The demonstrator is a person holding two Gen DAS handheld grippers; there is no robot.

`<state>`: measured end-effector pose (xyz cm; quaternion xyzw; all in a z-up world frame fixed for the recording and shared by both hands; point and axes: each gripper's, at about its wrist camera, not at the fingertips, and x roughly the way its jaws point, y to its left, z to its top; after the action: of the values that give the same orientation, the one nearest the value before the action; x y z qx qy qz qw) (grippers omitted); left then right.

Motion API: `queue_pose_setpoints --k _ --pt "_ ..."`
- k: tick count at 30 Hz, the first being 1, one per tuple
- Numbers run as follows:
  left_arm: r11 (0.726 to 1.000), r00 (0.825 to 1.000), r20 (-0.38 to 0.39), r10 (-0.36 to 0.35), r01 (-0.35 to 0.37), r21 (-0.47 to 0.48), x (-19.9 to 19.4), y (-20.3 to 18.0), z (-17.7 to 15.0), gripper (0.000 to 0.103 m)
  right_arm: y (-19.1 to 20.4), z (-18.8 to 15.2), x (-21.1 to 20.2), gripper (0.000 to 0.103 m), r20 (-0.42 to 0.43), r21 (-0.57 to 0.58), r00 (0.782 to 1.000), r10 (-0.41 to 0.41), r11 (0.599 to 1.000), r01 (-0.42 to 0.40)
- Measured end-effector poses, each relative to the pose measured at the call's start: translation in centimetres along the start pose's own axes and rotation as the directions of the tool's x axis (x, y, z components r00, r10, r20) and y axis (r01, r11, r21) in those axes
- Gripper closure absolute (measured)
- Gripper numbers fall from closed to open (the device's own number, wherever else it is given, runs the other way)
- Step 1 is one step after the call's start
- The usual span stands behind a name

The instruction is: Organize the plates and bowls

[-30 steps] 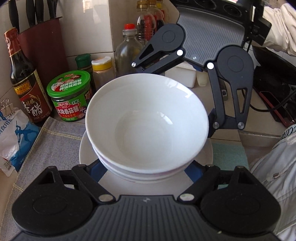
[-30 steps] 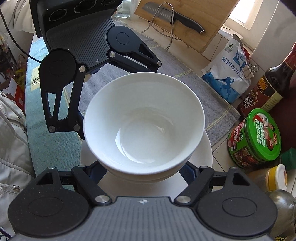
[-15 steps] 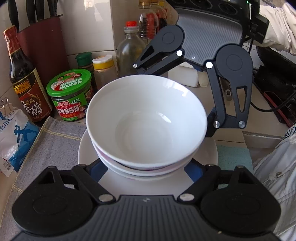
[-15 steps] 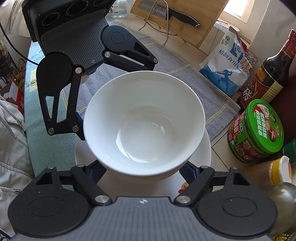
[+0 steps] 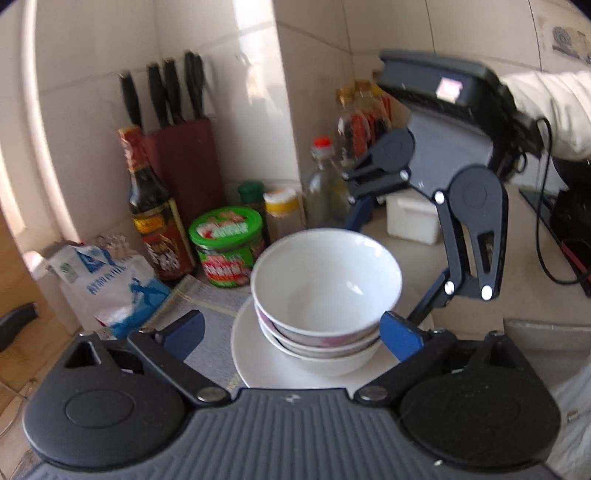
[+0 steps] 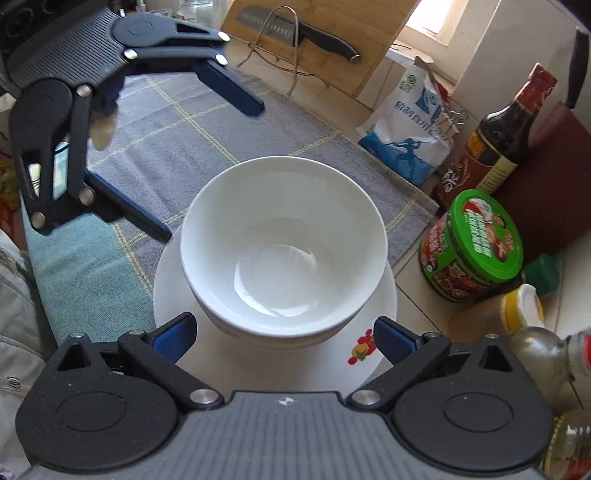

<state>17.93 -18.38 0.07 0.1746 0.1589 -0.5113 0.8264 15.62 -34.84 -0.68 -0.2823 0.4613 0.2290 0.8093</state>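
A stack of white bowls (image 5: 327, 291) stands on a white plate (image 5: 258, 354) at the edge of a grey mat; the stack also shows in the right wrist view (image 6: 282, 243), on the plate (image 6: 376, 314). My left gripper (image 5: 291, 332) is open and empty, pulled back and raised, its blue fingers clear of the stack. My right gripper (image 6: 284, 334) is open and empty, just behind the stack, fingers wide of the bowls. Each gripper shows in the other's view, the right one (image 5: 391, 266) and the left one (image 6: 207, 170), both open.
Against the tiled wall stand a green-lidded jar (image 5: 227, 245), a dark sauce bottle (image 5: 155, 214), a knife block (image 5: 184, 162), oil bottles (image 5: 325, 184) and a salt bag (image 5: 107, 284). A cutting board with a knife (image 6: 317, 33) leans beyond the grey mat (image 6: 184, 125).
Both grippers have let go of the bowl stack and opened. They have drawn back and up, the left one farthest. The stack now rests on the plate.
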Motion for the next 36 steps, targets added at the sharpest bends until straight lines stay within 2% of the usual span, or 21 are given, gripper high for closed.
queue_pose_setpoints --k 3,5,8,11,14,17,20,23,29,33,36 --pt "0.998 0.991 0.112 0.068 -0.066 -0.022 -3.0 -0.5 0.1 0.000 1.9 0.9 -1.5 0.000 -0.037 0.071 0.991 -0.125 0.989 0.127" --pt "0.993 0.989 0.109 0.104 -0.098 -0.062 -4.0 -0.6 0.1 0.000 3.2 1.6 -2.3 0.000 -0.065 0.151 0.982 -0.177 0.971 0.185" --pt "0.977 0.984 0.069 0.165 -0.154 -0.145 -5.5 -0.7 0.0 0.000 5.2 2.4 -3.4 0.000 -0.109 0.326 0.959 -0.261 0.902 0.282" --pt "0.956 0.989 0.006 0.148 -0.141 -0.256 -6.7 0.0 -0.3 0.001 7.1 2.1 -4.6 0.000 -0.138 0.506 0.935 -0.327 0.788 0.350" --pt "0.915 0.971 -0.147 0.189 -0.228 -0.333 -7.0 0.5 -0.7 0.001 9.2 1.4 -5.5 0.000 -0.185 0.670 0.898 -0.399 0.618 0.413" --pt "0.887 0.958 -0.227 0.176 -0.254 -0.384 -7.7 0.9 -1.6 0.001 11.3 0.8 -6.1 0.000 -0.196 0.775 0.881 -0.430 0.483 0.408" --pt "0.879 0.947 -0.261 0.185 -0.278 -0.387 -8.6 0.9 -1.8 0.001 13.3 0.6 -6.8 0.000 -0.194 0.832 0.863 -0.467 0.388 0.397" --pt "0.881 0.943 -0.263 0.205 -0.294 -0.370 -9.5 0.7 -1.6 0.000 14.8 1.2 -7.8 0.000 -0.185 0.851 0.842 -0.506 0.346 0.395" --pt "0.870 0.936 -0.270 0.228 -0.320 -0.376 -10.7 0.7 -1.1 0.001 16.0 2.0 -8.9 0.000 -0.160 0.863 0.815 -0.557 0.322 0.390" --pt "0.864 0.929 -0.278 0.244 -0.338 -0.372 -11.0 0.5 -1.0 0.000 16.2 1.9 -9.1 0.000 -0.149 0.872 0.815 -0.559 0.315 0.375" --pt "0.863 0.930 -0.273 0.245 -0.338 -0.377 -11.2 0.4 -0.9 0.000 16.3 1.9 -9.1 0.000 -0.145 0.872 0.818 -0.557 0.318 0.372"
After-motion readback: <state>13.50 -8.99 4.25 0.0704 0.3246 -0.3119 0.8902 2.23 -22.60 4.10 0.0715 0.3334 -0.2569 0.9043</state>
